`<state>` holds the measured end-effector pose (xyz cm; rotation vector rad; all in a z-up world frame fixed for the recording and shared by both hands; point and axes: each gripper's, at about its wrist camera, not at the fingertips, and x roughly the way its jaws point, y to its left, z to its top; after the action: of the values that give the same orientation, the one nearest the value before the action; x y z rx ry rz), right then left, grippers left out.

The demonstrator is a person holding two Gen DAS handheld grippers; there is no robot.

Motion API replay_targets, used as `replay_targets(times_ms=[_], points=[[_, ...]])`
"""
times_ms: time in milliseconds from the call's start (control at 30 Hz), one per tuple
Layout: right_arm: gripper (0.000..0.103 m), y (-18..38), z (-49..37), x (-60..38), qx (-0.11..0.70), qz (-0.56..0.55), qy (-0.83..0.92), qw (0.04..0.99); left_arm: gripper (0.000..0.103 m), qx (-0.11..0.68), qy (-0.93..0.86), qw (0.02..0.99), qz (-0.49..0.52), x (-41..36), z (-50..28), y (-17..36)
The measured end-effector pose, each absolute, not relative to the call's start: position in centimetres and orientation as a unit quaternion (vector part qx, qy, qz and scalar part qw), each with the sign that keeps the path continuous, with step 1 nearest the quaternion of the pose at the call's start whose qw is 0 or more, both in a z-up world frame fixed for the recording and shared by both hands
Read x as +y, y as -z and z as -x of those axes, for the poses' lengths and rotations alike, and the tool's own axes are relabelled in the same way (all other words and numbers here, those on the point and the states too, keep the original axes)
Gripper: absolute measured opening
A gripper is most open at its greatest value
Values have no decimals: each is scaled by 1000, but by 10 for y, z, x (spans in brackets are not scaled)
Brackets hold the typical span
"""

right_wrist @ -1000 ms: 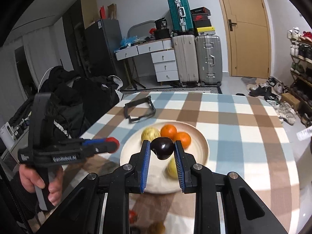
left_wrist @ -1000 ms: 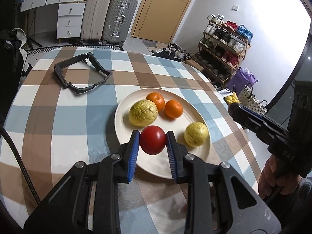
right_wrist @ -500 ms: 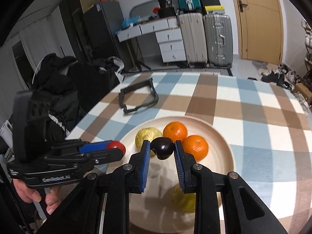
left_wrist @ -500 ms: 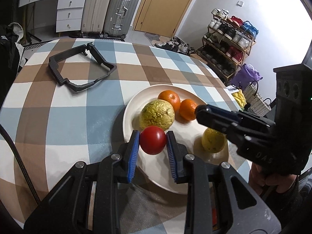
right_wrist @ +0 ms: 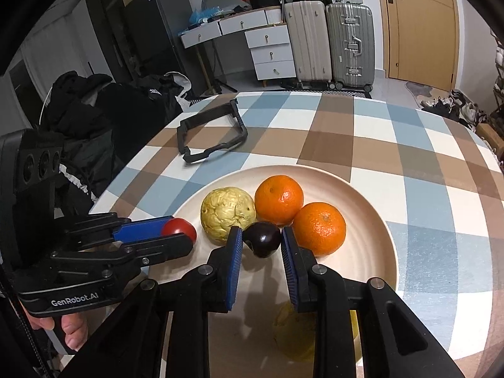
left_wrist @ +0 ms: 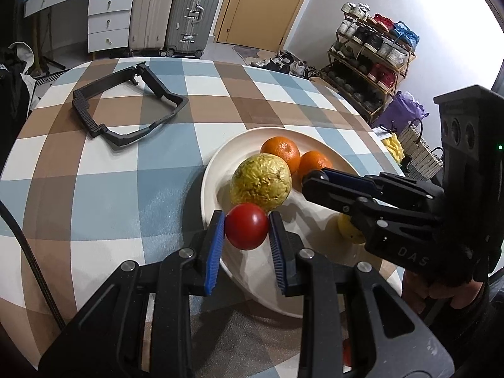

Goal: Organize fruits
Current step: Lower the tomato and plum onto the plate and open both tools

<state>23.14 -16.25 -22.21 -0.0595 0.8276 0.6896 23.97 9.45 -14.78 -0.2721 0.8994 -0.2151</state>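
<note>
My left gripper [left_wrist: 246,225] is shut on a red tomato [left_wrist: 245,226] over the near left rim of the cream plate [left_wrist: 214,170]. My right gripper [right_wrist: 262,240] is shut on a dark purple plum [right_wrist: 263,238] just above the plate [right_wrist: 371,208], between a wrinkled yellow fruit [right_wrist: 227,212] and two oranges [right_wrist: 278,199] [right_wrist: 318,228]. A second yellow fruit [right_wrist: 294,337] lies under the right gripper, mostly hidden. The right gripper also shows in the left wrist view [left_wrist: 315,179], and the left gripper with the tomato shows in the right wrist view [right_wrist: 181,231].
A black plastic frame [left_wrist: 126,107] lies on the checked tablecloth at the far left. The round table's edge [right_wrist: 132,170] curves close on the left. Dark clothes [right_wrist: 94,110], drawers, suitcases and a shoe rack [left_wrist: 371,50] stand beyond the table.
Both grippers have moved in over the plate with their fruits. The right gripper has come lower and closer to the oranges; the left has shifted toward the plate's left rim.
</note>
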Motion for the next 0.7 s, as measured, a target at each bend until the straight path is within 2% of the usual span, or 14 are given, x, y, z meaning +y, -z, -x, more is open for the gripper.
replay_targets(times_ms=[167, 233, 367, 400, 433, 533, 600, 700], points=[[27, 220, -230, -158, 383, 36, -328, 863, 27, 437, 101, 884, 132, 94, -241, 146], [31, 220, -229, -156, 384, 37, -327, 863, 33, 438, 101, 884, 127, 92, -240, 145], [50, 208, -223, -165, 368, 21, -323, 872, 50, 433, 92, 889, 114, 87, -234, 136], [51, 203, -220, -169, 361, 15, -322, 875, 62, 431, 83, 892, 111, 86, -232, 134], [51, 198, -217, -174, 354, 10, -322, 878, 66, 427, 77, 894, 111, 87, -228, 131], [60, 181, -203, -191, 330, -1, -312, 891, 67, 415, 73, 898, 123, 90, -216, 121], [77, 171, -191, -205, 312, -9, -304, 900, 67, 414, 67, 899, 122, 90, -209, 117], [84, 162, -175, -222, 297, -20, -294, 908, 71, 414, 65, 901, 116, 88, -195, 110]])
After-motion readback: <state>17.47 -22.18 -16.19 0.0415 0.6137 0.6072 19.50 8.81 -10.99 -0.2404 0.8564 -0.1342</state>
